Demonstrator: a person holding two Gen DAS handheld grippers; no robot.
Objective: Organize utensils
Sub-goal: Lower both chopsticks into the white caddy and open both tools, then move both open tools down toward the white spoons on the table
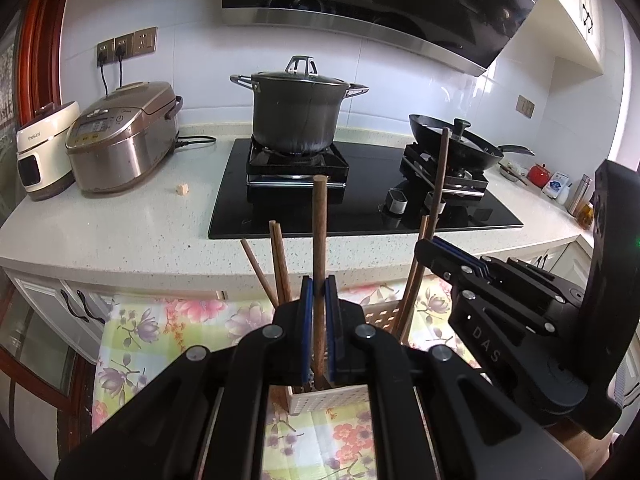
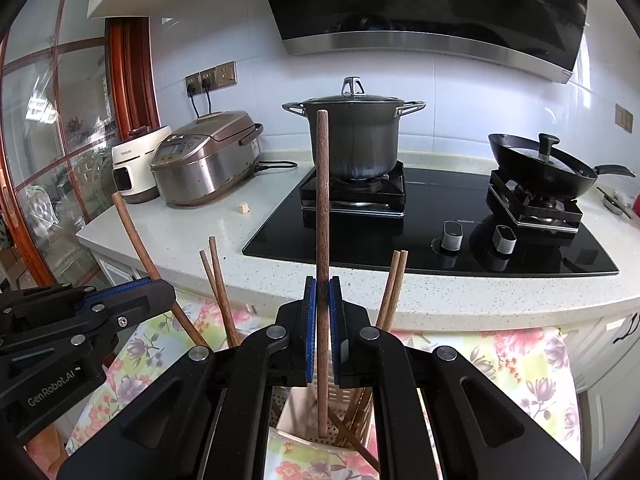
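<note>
My left gripper [image 1: 319,286] is shut on a brown wooden utensil handle [image 1: 320,220] that stands upright in a white perforated holder [image 1: 332,398]. My right gripper [image 2: 322,290] is shut on another wooden handle [image 2: 322,184], upright, its lower end inside the same white holder [image 2: 296,420]. Several wooden chopsticks [image 1: 278,264] lean in the holder on both sides, also in the right wrist view [image 2: 218,280]. The right gripper shows at the right of the left wrist view [image 1: 430,248]; the left gripper shows at the left of the right wrist view [image 2: 160,284].
The holder stands on a floral cloth [image 1: 160,328] in front of a speckled white counter [image 1: 120,224]. On the counter are a black cooktop [image 1: 360,204] with a lidded pot [image 1: 298,112] and a wok [image 1: 456,140], and two rice cookers [image 1: 120,136].
</note>
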